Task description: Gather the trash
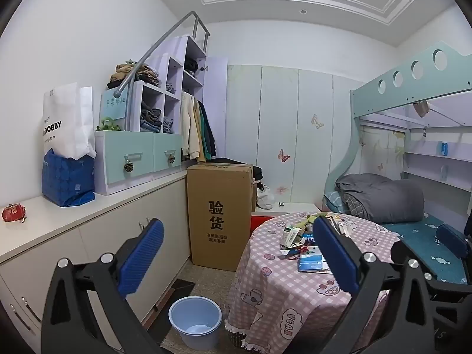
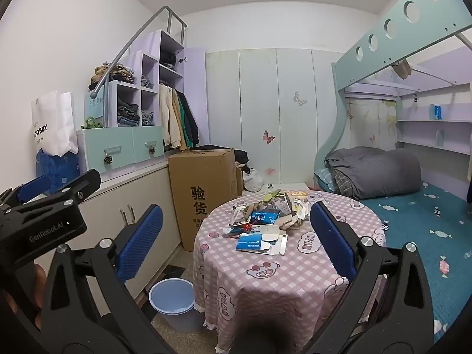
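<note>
A heap of trash (image 2: 265, 224), made of small cartons, wrappers and a blue-and-white box, lies on a round table under a pink checked cloth (image 2: 295, 271). The same heap (image 1: 303, 239) shows in the left wrist view. On the floor left of the table stands a light blue bin (image 2: 172, 303) (image 1: 194, 321), with something pale in the bottom. A crumpled red wrapper (image 1: 13, 213) lies on the white counter. My left gripper (image 1: 237, 222) and right gripper (image 2: 236, 208) both hang open and hold nothing, well short of the table.
White cabinets (image 1: 118, 236) run along the left wall, carrying a blue bag (image 1: 67, 183) and mint drawers. A tall cardboard box (image 1: 219, 215) stands behind the table. A bunk bed with a grey quilt (image 2: 374, 174) fills the right side.
</note>
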